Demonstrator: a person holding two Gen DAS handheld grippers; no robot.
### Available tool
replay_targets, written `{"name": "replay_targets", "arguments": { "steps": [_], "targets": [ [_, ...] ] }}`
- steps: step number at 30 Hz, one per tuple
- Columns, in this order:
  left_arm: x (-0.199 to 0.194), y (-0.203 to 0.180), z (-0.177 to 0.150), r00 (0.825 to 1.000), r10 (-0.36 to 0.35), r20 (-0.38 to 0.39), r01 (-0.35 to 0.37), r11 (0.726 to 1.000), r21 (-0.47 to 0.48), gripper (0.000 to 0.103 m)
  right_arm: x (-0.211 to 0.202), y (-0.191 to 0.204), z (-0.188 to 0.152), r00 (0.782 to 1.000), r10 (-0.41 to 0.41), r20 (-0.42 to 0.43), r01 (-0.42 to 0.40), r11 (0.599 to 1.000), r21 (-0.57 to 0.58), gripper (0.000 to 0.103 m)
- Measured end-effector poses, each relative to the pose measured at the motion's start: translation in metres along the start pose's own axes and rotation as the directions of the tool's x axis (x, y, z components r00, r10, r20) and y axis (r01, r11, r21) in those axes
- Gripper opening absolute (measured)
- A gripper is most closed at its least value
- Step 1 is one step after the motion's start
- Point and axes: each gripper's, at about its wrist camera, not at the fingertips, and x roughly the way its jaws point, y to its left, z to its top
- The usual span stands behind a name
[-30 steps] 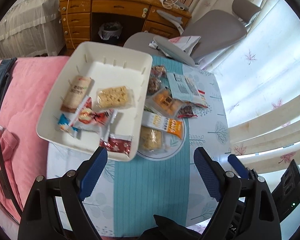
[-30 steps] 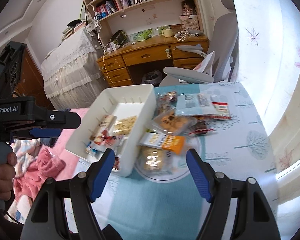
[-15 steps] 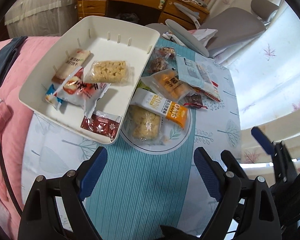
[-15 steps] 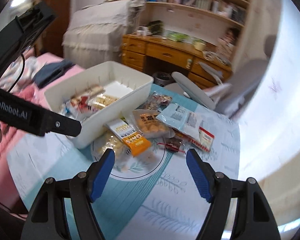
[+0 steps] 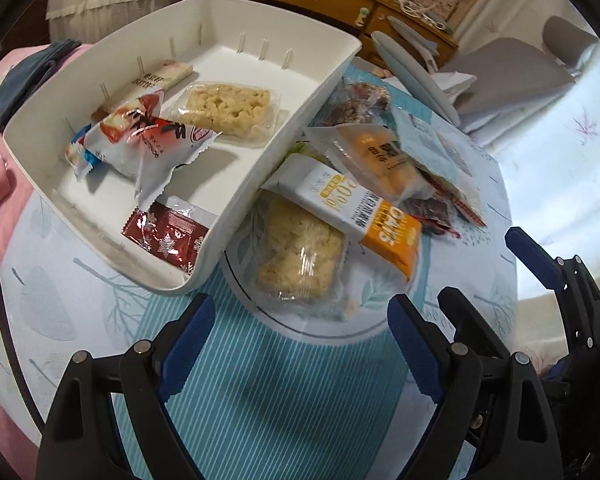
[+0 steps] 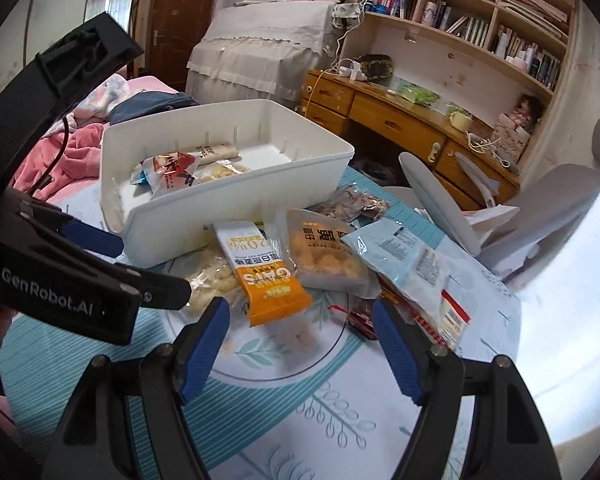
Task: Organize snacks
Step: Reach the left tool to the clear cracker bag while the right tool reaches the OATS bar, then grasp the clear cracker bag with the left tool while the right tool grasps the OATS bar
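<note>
Left wrist view: the left gripper (image 5: 298,332) hangs with its blue ribbed fingers (image 5: 186,338) spread apart and nothing between them, above a desk (image 5: 260,400) covered in a smooth cloth of teal stripes and pale leaf prints. A white hard-plastic rectangular bin (image 5: 256,168) with slotted inner walls holds crinkly packets, among them a clear-wrapped puffed rice bar (image 5: 228,110) and a dark red foil sachet (image 5: 166,236) printed with snowflakes. Just beside the bin, loose snacks overlap on a round printed ring: a lumpy clear-wrapped rice cake (image 5: 300,256) and a white-and-orange bar (image 5: 356,212) reading "OATS" and "20%".

Right wrist view: the right gripper (image 6: 300,340) likewise stands open and empty, near the oats bar (image 6: 260,268). The left gripper's black body (image 6: 56,296) reads "GenRobot.AI". A glossy pale blue pouch (image 6: 400,264) lies to the right of the pile.
</note>
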Motion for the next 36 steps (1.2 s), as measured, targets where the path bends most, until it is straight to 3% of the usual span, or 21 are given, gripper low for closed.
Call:
{"name": "replay_targets", "arguments": {
  "steps": [7,13,19,26,29,32,36],
  "targets": [
    [0.023,-0.005,0.001,0.998,0.048,0.041,-0.047,0.999,-0.023,0.081,0.023,-0.001,-0.005,0.998,0.061,0.003,-0.061,0.998,0.002,0.074],
    [0.038,-0.007,0.006,0.995,0.09,0.033,-0.089,0.996,-0.024,0.079,0.037,0.006,-0.007,0.998,0.055,-0.004,-0.055,0.998,-0.04,0.074],
    [0.05,-0.006,0.011,0.991,0.134,0.003,-0.134,0.99,-0.042,0.074,0.048,0.016,-0.009,1.0,0.029,-0.007,-0.03,0.995,-0.098,0.061],
    [0.061,-0.009,0.016,0.991,0.128,-0.027,-0.129,0.991,-0.047,0.069,0.053,0.034,-0.009,1.0,0.007,0.0,-0.007,0.982,-0.187,0.051],
    [0.065,-0.008,0.018,0.993,0.114,-0.042,-0.117,0.991,-0.065,0.069,0.056,0.032,-0.009,1.0,0.001,-0.016,-0.003,0.986,-0.164,0.044],
    [0.067,-0.01,0.018,0.994,0.104,-0.036,-0.106,0.993,-0.06,0.06,0.056,0.031,-0.01,1.0,0.003,-0.024,-0.007,0.988,-0.157,0.044],
    [0.066,-0.011,0.017,0.995,0.099,-0.03,-0.101,0.994,-0.051,0.057,0.054,0.027,-0.011,0.999,0.019,-0.029,-0.022,0.992,-0.126,0.043]
  ]
}}
